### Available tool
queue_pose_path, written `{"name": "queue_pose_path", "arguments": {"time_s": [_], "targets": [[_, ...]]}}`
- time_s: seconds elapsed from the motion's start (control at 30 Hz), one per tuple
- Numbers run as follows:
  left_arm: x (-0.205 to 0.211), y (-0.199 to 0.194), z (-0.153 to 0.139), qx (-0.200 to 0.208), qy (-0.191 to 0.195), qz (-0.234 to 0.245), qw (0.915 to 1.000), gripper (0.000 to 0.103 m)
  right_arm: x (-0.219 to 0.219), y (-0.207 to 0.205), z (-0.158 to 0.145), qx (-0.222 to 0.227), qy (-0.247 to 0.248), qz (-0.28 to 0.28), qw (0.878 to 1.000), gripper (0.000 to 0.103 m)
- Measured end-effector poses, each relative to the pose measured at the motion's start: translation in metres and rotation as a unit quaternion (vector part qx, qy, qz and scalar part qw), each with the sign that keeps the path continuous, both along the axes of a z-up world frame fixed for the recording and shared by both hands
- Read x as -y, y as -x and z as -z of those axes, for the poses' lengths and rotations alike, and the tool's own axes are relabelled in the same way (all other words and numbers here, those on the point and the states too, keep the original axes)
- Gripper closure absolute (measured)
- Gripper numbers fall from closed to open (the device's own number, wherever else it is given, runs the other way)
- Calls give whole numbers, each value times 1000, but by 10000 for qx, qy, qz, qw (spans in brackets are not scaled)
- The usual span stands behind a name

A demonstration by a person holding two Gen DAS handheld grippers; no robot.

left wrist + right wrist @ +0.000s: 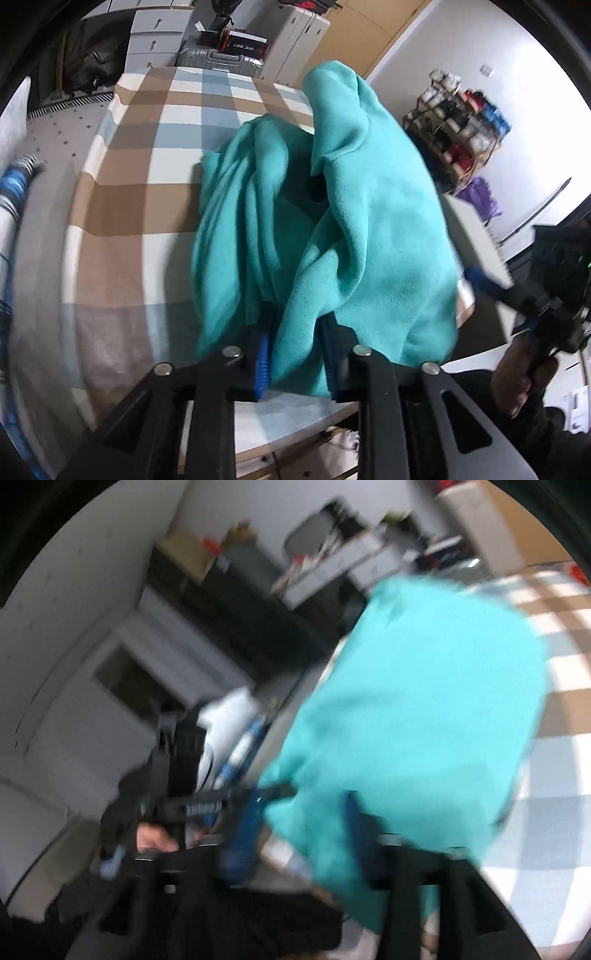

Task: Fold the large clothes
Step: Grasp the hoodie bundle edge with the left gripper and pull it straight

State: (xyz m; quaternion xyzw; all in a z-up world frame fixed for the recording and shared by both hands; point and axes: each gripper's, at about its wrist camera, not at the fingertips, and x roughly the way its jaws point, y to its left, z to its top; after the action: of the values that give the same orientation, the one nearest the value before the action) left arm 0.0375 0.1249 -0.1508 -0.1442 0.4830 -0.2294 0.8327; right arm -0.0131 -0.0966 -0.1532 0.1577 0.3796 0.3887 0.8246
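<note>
Table cover (122,206): checked in tan, pale blue and white, lying under the cloth.
Garment (332,221): a teal knit piece, bunched and heavily creased, heaped on the checked cover at its right side; one flap stands up in a peak at the far end.
My left gripper (295,354): jaws drawn close together and clamped on a gathered fold of the garment's near edge; blue pad (262,365) visible against the fabric.
My right gripper (299,834): view badly blurred; jaws stand apart, teal garment (417,720) hanging across and over them. I cannot tell whether either pad touches it.
My right hand (524,376): gripping the handle at the frame's right edge.
</note>
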Motion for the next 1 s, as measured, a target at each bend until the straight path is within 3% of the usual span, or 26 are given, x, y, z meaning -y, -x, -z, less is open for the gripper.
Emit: {"name": "queue_pose_path", "arguments": {"time_s": [0.03,0.13,0.23,0.3,0.37,0.43,0.5,0.6,0.67,0.77,0.87,1.0], "targets": [[1,-1,-2,-32,-103,21,9999,90,6,-1,0,42,136,282,9995,26],[4,-1,-7,13,-457,-8,9990,90,0,-16,14,-236,459,372,9980,26],[-4,-5,-1,-82,-443,-175,9988,88,2,-14,14,-109,825,260,9962,28],[-10,0,-3,-90,-456,-390,9982,87,-8,-13,16,-12,1111,317,9933,40],[-12,12,-21,176,-682,-574,9959,87,-9,-12,18,32,1373,500,9893,59],[-13,23,-46,576,-810,-766,9921,87,36,-17,13,-75,1301,544,9900,69],[-8,29,-79,1000,-485,-617,9919,85,60,-24,10,-239,1141,542,9917,74],[20,15,-98,937,-202,-57,9954,82,64,-22,7,-218,1182,515,9914,75],[56,-11,-95,720,-372,318,9962,76,61,-19,6,-113,1307,528,9899,75],[91,-61,-69,219,-760,303,9964,76,66,-18,5,-140,1252,532,9906,75],[98,-99,-26,-599,-674,338,9953,76,71,-20,6,-221,1115,502,9923,75],[84,-113,-11,-998,-227,402,9939,76,73,-22,6,-296,1018,469,9933,75]]}}
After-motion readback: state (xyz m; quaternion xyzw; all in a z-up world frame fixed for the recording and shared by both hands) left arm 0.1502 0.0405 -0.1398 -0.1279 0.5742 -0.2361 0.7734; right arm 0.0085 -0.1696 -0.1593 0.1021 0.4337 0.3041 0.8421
